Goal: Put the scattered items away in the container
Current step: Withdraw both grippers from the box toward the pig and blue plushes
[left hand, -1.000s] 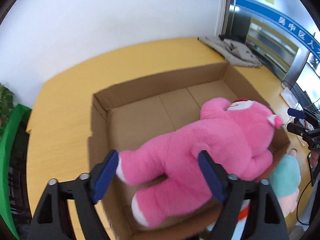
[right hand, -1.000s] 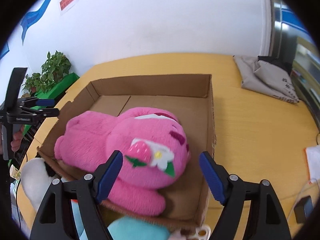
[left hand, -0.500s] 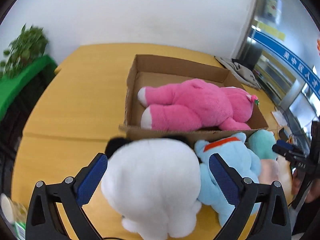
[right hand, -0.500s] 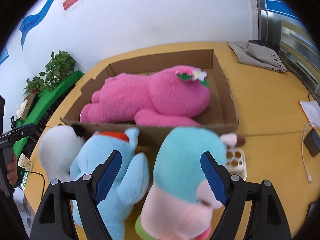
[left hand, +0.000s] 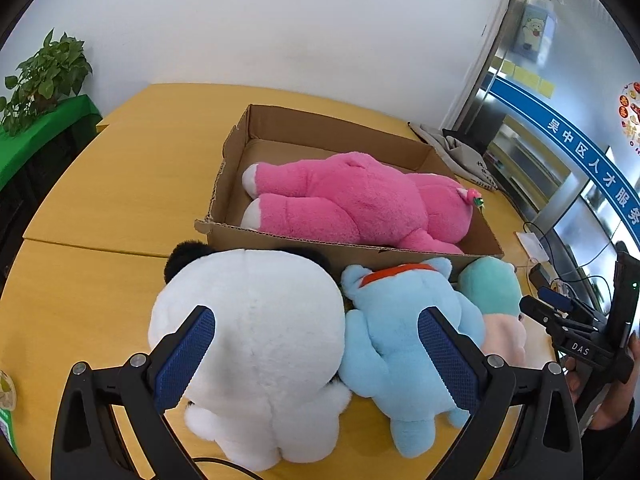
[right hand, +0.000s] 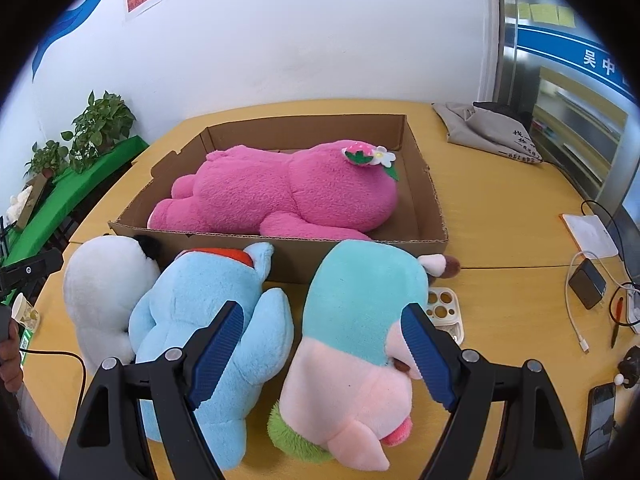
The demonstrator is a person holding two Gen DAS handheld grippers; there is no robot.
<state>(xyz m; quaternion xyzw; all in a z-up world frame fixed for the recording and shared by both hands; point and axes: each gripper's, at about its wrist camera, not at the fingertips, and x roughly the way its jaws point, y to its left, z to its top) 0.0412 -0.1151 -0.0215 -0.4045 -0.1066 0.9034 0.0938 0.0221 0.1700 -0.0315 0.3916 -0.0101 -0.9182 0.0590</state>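
Above the plush toys (left hand: 248, 344), both grippers' fingers (right hand: 216, 350) wide apart, empty.

Two wrist views aimed down and forward at the box (left hand: 280, 240) from its near long side

The box is seen from near its left corner in the left view, over the white toy (left hand: 256, 340), and from near its right half in the right view, over the teal-pink toy (right hand: 360, 320). Both are set close above the table (left hand: 100, 200). The box (right hand: 288, 252), the pink toy (left hand: 360, 204) and the blue toy (right hand: 200, 320) are shared.
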